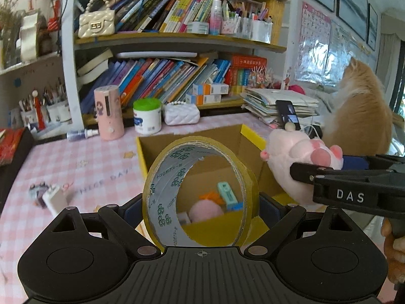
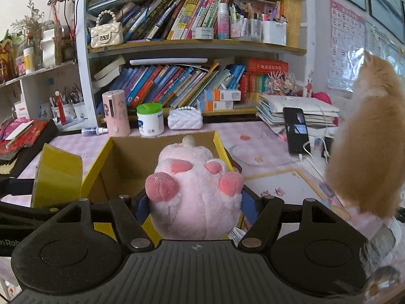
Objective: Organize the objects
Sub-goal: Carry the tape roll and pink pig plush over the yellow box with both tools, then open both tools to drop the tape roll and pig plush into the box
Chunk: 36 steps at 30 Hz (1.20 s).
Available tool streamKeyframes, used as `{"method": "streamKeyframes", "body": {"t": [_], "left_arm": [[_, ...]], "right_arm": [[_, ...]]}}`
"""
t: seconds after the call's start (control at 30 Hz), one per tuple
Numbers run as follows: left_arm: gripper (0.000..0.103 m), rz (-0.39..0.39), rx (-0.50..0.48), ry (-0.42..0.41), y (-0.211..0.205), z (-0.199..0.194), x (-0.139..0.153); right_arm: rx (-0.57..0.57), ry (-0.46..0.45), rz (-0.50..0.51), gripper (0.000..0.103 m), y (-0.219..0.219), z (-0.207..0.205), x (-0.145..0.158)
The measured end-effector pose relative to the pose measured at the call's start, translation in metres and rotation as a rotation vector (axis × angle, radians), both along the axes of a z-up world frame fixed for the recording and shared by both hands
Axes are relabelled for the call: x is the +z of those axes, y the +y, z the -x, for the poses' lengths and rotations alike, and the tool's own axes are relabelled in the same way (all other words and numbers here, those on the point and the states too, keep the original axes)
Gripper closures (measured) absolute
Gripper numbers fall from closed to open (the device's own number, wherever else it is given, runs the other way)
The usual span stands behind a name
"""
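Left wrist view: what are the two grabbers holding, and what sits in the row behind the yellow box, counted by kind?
Tape roll: 1, in the left gripper
Pink plush toy: 1, in the right gripper
Pink cylinder: 1
Green-lidded tub: 1
White quilted purse: 1
Spray bottle: 1, lying down
Total: 6

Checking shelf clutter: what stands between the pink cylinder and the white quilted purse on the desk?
A white tub with a green lid stands between the pink cylinder and the quilted purse, in both wrist views.
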State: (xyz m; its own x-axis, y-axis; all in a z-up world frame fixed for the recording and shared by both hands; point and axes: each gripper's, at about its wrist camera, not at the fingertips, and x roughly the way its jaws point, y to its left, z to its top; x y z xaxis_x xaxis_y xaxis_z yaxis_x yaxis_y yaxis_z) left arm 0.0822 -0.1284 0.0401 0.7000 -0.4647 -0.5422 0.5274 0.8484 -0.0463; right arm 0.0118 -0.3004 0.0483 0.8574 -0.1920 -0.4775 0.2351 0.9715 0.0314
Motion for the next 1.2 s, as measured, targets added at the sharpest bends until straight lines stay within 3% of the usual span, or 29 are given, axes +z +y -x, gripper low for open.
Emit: {"method": "streamKeyframes", "body": {"t": [0.27, 0.43, 0.6, 0.9, 1.2], "left_arm": [[0.011, -0.113, 0.024, -0.037, -0.041, -0.041, -0.006], [0.011, -0.176, 0.027, 0.020, -0.064, -0.063, -0.024], [0.011, -0.214, 0.045, 0.105, -0.084, -0.080, -0.045], [0.010, -0.276, 0.089, 0.206, -0.095, -0.096, -0.069], [0.006, -0.347, 0.115, 0.177, -0.104, -0.099, -0.072]], "right_arm": [[0.045, 0.005, -0.025, 0.036, -0.037, -0.056, 0.002], [0.093, 0.032, -0.049, 0.036, -0.055, -0.093, 0.000], [0.159, 0.126, -0.108, 0.035, -0.067, -0.131, -0.011], [0.307, 0.276, -0.058, 0.035, -0.050, -0.175, -0.044], [0.383, 0.355, 0.049, 0.030, -0.040, -0.194, -0.062]]}}
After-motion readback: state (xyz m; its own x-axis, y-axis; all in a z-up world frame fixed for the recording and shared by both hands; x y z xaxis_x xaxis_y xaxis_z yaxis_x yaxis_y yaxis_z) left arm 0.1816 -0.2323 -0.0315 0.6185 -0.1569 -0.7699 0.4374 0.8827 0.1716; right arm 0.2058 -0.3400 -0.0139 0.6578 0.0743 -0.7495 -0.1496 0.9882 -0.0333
